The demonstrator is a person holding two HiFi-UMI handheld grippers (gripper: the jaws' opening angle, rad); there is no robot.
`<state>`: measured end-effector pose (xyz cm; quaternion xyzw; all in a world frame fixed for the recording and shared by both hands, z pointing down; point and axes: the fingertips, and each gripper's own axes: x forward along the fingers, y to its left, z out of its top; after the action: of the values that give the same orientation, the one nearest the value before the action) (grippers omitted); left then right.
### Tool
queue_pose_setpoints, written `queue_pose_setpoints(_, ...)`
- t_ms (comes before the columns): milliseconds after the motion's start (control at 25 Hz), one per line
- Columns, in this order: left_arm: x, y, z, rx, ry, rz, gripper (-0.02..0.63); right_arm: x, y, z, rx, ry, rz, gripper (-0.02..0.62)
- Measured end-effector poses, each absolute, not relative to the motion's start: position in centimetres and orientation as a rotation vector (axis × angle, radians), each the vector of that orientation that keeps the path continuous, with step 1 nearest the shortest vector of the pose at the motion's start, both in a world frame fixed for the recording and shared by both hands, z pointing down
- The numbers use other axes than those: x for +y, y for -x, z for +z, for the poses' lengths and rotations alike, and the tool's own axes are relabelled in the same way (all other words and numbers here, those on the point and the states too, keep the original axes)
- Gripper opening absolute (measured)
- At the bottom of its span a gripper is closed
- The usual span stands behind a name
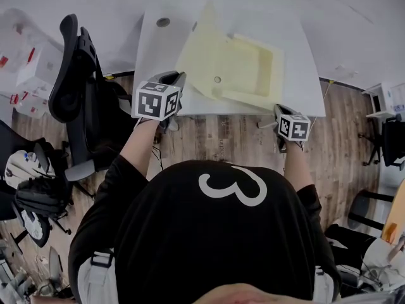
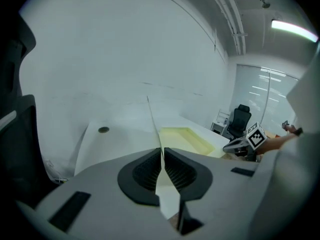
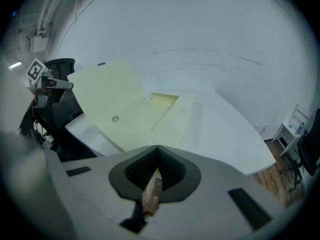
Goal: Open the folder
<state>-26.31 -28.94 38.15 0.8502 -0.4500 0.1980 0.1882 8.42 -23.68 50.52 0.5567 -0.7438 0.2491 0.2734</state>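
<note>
Desk (image 1: 304, 62): folder flap (image 1: 205, 52) clamped betw. left gripper (image 2: 162, 154) jaws.

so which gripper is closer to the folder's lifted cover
Left. The left gripper is shut on the cover's edge. The right gripper hangs shut and empty at the table's front edge, apart from the cover.

Folder (image 1: 228, 68) on table (image 1: 152, 50) (chair (image 1: 74, 68) leftward)

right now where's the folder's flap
Head view: the flap stands lifted off the yellow folder at the white table's middle, slanting to the near left edge, where the left gripper pinches it.
</note>
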Motion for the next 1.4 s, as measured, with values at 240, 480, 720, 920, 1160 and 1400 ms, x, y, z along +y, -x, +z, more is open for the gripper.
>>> queue_pose_setpoints(240, -28.9, 29.2, 40.4, -1.301, -2.3, 0.521, 0.031, -23.9, -8.4, 50.6, -1.981, -1.515, 0.658, 0.023)
queue_pose_setpoints(480, -28.6, 31.8, 43.2, -1.332, -2.196, 0.492, 0.031, -23.8, -8.7, 50.6, -1.967, -1.532, 0.649, 0.023)
queue_pose_setpoints(720, -28.1, 33.2, 45.4, -1.376, -2.123, 0.485, 0.037, -23.7, -9.1, 50.5, -1.953, -1.54, 0.608, 0.023)
queue_pose_setpoints(920, -27.7, 34.2, 47.4, -1.411, -2.088, 0.525, 0.055, -23.6, -9.2, 50.5, -1.967, -1.554, 0.591, 0.023)
queue_pose_setpoints(1160, -27.7, 35.1, 49.1, -1.422, -2.043, 0.538, 0.075, -23.8, -9.3, 50.3, -1.984, -1.585, 0.588, 0.023)
queue_pose_setpoints(1400, -28.0, 35.5, 50.3, -1.437, -1.998, 0.553, 0.092, -23.8, -9.4, 50.5, -1.986, -1.593, 0.583, 0.023)
